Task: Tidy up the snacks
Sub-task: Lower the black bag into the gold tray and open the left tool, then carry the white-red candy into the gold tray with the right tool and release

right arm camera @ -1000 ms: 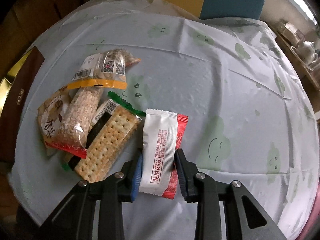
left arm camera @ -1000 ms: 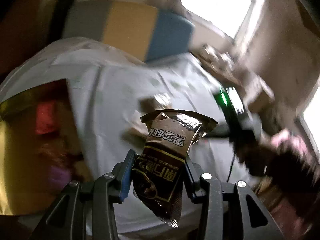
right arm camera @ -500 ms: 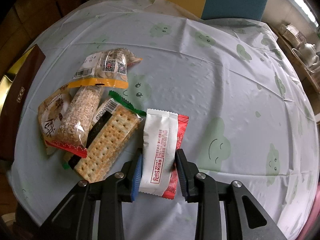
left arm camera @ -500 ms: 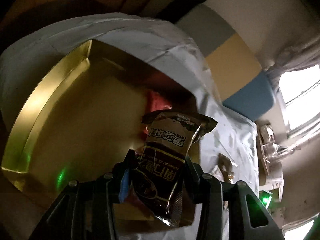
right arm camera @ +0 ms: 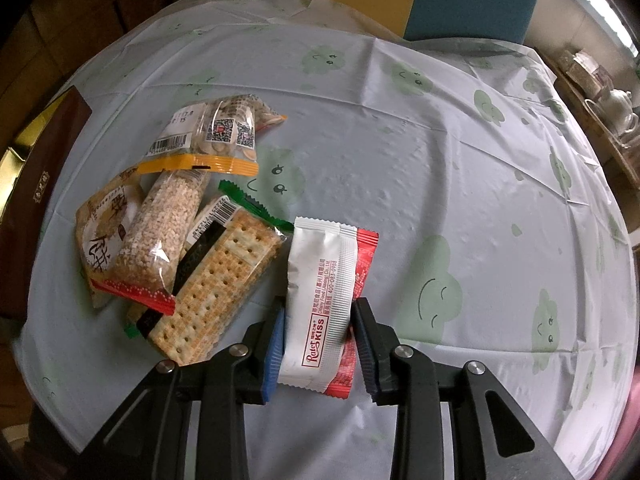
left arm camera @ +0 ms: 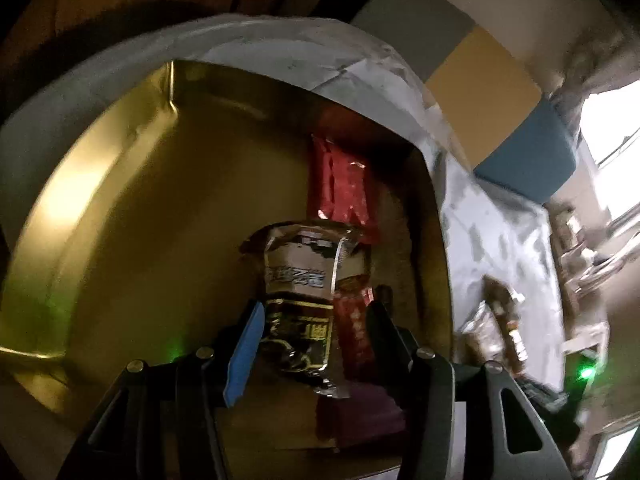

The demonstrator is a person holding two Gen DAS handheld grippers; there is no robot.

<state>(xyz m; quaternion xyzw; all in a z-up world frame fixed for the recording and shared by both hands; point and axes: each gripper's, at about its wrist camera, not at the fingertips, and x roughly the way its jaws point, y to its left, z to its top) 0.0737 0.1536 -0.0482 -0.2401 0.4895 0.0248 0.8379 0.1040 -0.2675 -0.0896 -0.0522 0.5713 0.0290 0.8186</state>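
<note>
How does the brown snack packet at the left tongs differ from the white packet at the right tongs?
The brown packet is dark and glossy; the white packet is pale with red edges. The brown one sits over the gold tray, between the just-opened left tongs; the white one is clamped by the right tongs above the tablecloth. Both are sealed snack packets.
</note>
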